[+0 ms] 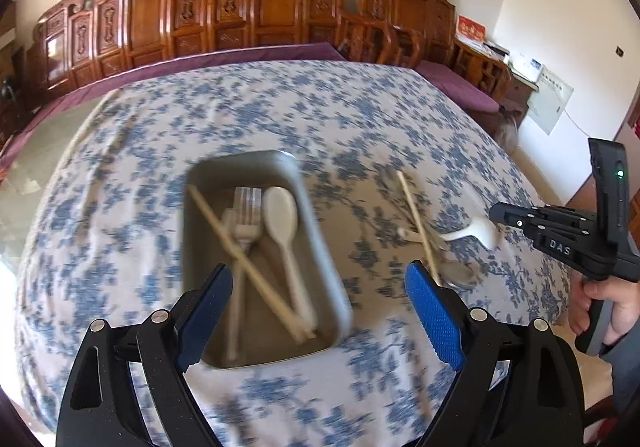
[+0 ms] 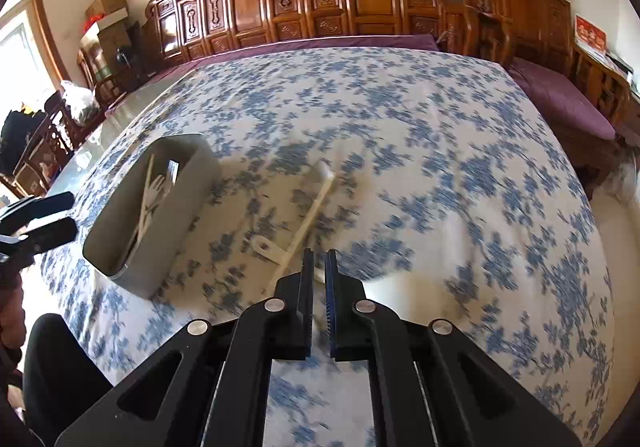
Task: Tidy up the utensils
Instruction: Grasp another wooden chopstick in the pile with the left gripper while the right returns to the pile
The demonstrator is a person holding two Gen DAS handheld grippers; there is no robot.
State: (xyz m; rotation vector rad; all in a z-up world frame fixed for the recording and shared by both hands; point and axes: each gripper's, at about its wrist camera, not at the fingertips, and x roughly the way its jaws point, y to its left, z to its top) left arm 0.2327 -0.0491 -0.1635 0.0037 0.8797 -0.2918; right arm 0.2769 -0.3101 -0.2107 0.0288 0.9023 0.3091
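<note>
A grey tray (image 1: 200, 183) on the flowered cloth holds a chopstick (image 1: 240, 255), forks (image 1: 246, 223) and a white spoon (image 1: 282, 223). My left gripper (image 1: 320, 311) hangs open above the tray's near end, with nothing between its blue pads. To the right of the tray lie a second chopstick (image 1: 416, 223), a white ceramic spoon (image 1: 472, 231) and a metal spoon (image 1: 460, 275). My right gripper (image 2: 319, 267) stands with a narrow gap between its jaws and grips nothing. Its tips are just over the near end of the ceramic spoon (image 2: 266, 245), beside the chopstick (image 2: 310, 213). The tray (image 2: 160, 239) sits to its left.
The table carries a blue-flowered cloth (image 1: 360, 119) with bare room behind the utensils. Carved wooden benches (image 1: 256, 7) with purple cushions line the far side. A person's hand (image 1: 608, 307) holds the right gripper's handle at the right edge.
</note>
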